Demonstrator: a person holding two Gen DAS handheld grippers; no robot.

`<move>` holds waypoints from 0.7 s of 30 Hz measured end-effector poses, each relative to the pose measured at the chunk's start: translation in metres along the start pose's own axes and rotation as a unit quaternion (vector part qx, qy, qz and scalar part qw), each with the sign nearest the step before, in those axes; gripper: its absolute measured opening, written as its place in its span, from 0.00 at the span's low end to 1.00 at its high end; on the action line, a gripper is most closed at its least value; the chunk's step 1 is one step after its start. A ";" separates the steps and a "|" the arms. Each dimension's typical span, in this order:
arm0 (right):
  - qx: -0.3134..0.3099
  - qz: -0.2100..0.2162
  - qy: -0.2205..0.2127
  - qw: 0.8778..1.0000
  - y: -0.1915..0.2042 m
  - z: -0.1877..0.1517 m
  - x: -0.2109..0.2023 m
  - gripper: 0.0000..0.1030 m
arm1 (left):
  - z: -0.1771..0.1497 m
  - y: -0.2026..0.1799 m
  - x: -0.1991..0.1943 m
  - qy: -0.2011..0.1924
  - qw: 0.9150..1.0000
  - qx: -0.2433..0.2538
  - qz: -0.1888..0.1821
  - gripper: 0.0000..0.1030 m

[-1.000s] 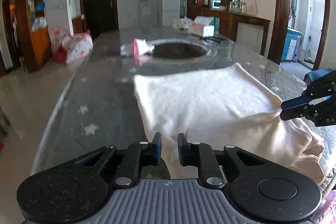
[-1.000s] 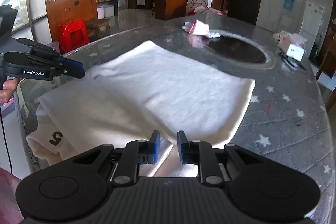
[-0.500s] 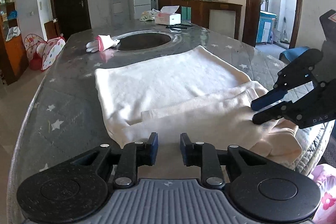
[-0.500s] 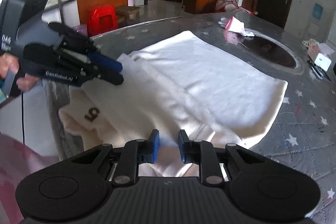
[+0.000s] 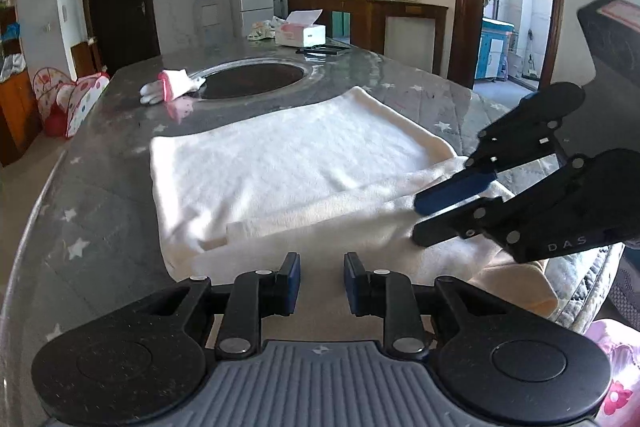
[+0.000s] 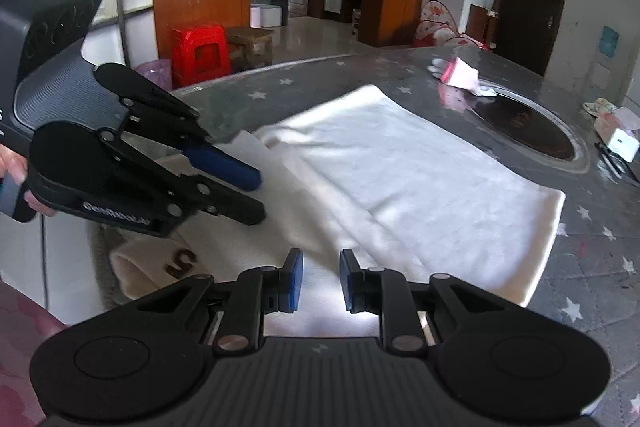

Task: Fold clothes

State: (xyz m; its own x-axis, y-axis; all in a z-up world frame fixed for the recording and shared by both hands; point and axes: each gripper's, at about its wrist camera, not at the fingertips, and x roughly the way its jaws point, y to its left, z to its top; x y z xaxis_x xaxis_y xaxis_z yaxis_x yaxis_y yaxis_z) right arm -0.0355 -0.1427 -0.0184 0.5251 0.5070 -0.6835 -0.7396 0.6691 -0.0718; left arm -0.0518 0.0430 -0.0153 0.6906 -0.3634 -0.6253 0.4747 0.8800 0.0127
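Observation:
A cream-white garment [image 5: 288, 163] lies spread on the grey star-patterned table [image 5: 96, 219], with its near part folded over toward the middle. It also shows in the right wrist view [image 6: 400, 179], where a brown "5" print [image 6: 182, 261] sits on the near bunched end. My left gripper [image 5: 318, 283] is open above the garment's near folded edge, nothing between its fingers. My right gripper [image 6: 319, 281] is open too, over the near edge. Each gripper appears in the other's view: the right one [image 5: 416, 223] and the left one [image 6: 258, 195], both hovering just over the cloth.
A round dark inset [image 5: 252, 79] lies in the table beyond the garment. A pink-and-white cloth item [image 5: 170, 91] sits beside it. A tissue box [image 5: 300, 33] and dark utensils stand at the far end. A red stool [image 6: 202, 53] stands on the floor past the table edge.
Both grippers have carried the garment's near part forward, laid it over the middle and opened their fingers. They have swung closer together above the cloth.

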 end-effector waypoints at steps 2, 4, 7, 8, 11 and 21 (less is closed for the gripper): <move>0.006 -0.011 0.005 1.000 -0.006 -0.004 -0.004 0.19 | -0.001 0.000 -0.001 -0.001 1.000 0.001 0.001 0.29; 0.014 -0.023 0.011 1.000 -0.014 -0.010 -0.009 0.19 | -0.001 0.000 -0.002 -0.001 1.000 0.004 0.002 0.29; 0.022 -0.036 0.016 0.999 -0.022 -0.017 -0.018 0.19 | 0.001 -0.003 -0.004 -0.002 1.000 0.004 0.003 0.29; 0.023 -0.037 0.015 0.999 -0.022 -0.018 -0.020 0.19 | 0.002 -0.004 -0.006 -0.006 1.000 0.005 0.001 0.29; 0.024 -0.034 0.004 0.999 -0.021 -0.016 -0.025 0.19 | 0.006 -0.012 -0.008 -0.014 1.000 0.012 -0.008 0.32; 0.016 -0.019 0.008 1.000 -0.011 -0.018 -0.023 0.20 | 0.001 -0.033 -0.013 -0.005 0.998 0.049 -0.033 0.40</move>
State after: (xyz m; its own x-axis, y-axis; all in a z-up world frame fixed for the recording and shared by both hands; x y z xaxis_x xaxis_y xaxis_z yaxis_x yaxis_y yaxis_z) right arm -0.0472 -0.1714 -0.0153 0.5455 0.4718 -0.6927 -0.7048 0.7055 -0.0745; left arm -0.0760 0.0179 -0.0066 0.6610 -0.4230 -0.6198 0.5702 0.8201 0.0484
